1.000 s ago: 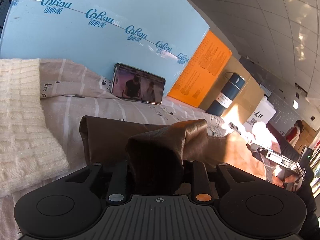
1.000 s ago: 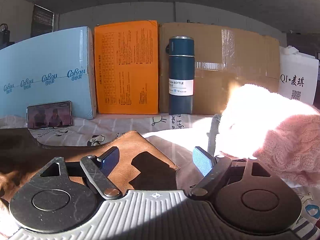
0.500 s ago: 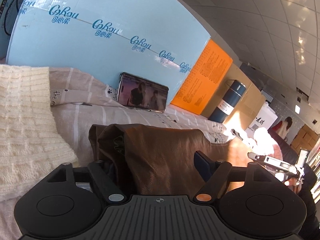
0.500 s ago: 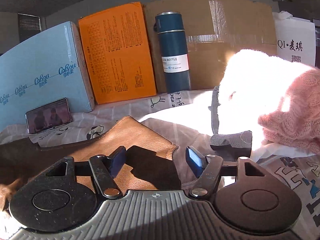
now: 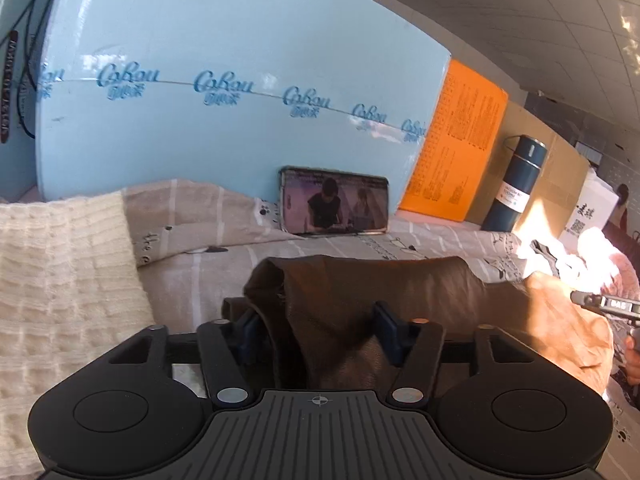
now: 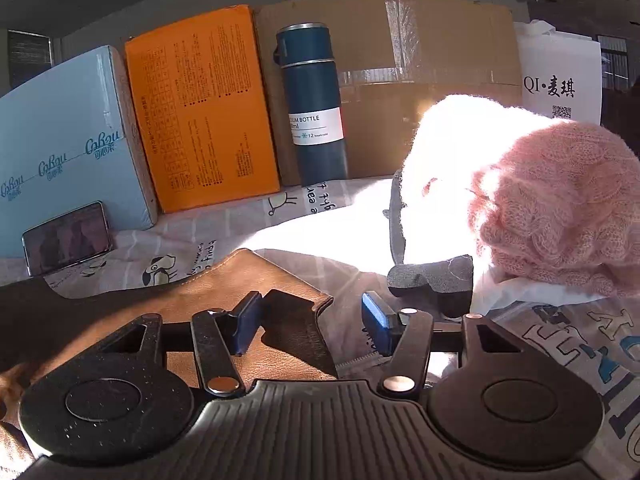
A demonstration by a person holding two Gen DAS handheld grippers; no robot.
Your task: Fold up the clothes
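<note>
A brown garment [image 5: 360,292] lies folded on the patterned bedsheet [image 5: 200,224]. My left gripper [image 5: 318,332] is open, with the fold of the brown cloth lying loose between its fingers. In the right wrist view the same brown garment [image 6: 224,284] has its corner near my right gripper [image 6: 310,322], which is open and empty just above it. The right gripper also shows at the right edge of the left wrist view [image 5: 608,306].
A cream knit sweater [image 5: 60,288] lies to the left. A pink knit garment [image 6: 560,208] and a dark sock [image 6: 436,276] lie to the right. A phone [image 5: 334,206], a blue box [image 5: 224,92], an orange box [image 6: 200,108], a thermos [image 6: 314,104] and a cardboard box stand behind.
My left gripper opened and let go of the brown garment, whose raised fold dropped flat. My right gripper stayed open and shifted slightly closer to the boxes.
</note>
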